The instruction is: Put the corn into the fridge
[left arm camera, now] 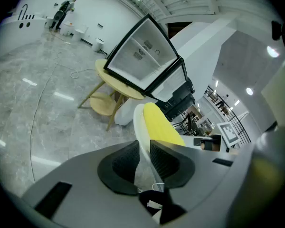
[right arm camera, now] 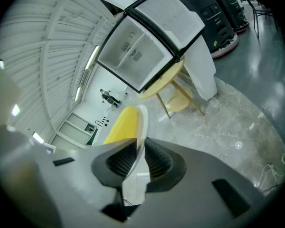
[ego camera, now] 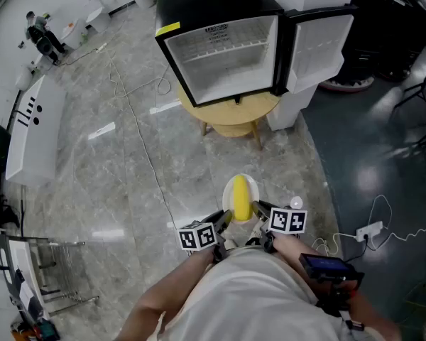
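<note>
Corn (ego camera: 240,197) on white plate (ego camera: 254,189), between left tool (ego camera: 226,219) and right tool (ego camera: 258,211) — both clamped on plate's rim

My shirt (ego camera: 259,290) is off-white, plain. Just above it, left gripper (ego camera: 226,220) and right gripper (ego camera: 256,209) each carry a white cube with black square markers: left cube (ego camera: 199,237), right cube (ego camera: 287,221). Gripper bodies are matte grey with dark rectangular slots; the pads (left arm camera: 122,163) are black and ribbed. Right of the shirt is a black device (ego camera: 325,266) on a reddish strap.
</note>
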Demonstrator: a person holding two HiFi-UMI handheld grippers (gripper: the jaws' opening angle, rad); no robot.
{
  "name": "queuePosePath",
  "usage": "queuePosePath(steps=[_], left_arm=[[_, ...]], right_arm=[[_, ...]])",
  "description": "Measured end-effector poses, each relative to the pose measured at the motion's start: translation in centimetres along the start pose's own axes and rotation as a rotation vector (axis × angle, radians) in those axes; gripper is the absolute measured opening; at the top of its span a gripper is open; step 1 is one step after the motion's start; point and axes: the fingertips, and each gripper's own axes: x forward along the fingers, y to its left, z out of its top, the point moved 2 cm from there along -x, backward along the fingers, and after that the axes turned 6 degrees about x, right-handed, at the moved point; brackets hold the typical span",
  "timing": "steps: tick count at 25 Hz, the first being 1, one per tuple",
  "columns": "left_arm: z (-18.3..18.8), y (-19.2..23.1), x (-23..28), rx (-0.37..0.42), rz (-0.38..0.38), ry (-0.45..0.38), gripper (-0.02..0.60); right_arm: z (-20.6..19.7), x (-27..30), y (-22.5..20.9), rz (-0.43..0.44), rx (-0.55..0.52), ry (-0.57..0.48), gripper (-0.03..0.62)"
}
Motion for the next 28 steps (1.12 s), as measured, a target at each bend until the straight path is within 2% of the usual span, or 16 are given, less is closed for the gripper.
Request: queuePosePath(steps=[5,11,18,28], left_arm=[[-1.1,0.9,-5.1,-0.01,-0.008,-0.049,0.071],[0.3,2.8,-9.2,0.006,-0.006,-0.126,0.071],[-1.5,2.4,-10.3,-0.004,-0.007,-0.128,0.071],[-1.8,1.8,-9.9,-0.007,-0.022,-0.113,0.071]], right_arm=[[-4.0,0.0,3.2,0.006,0.008,-0.041,0.06],[-5.4,2.1,7.1,0.039,-0.048,-0.065,0.06],[-6.6,0.7,8.4,0.012,-0.104,-0.082,0.06],[-6.8,0.2,7.6,-0.011,-0.072,-0.081,0.06]])
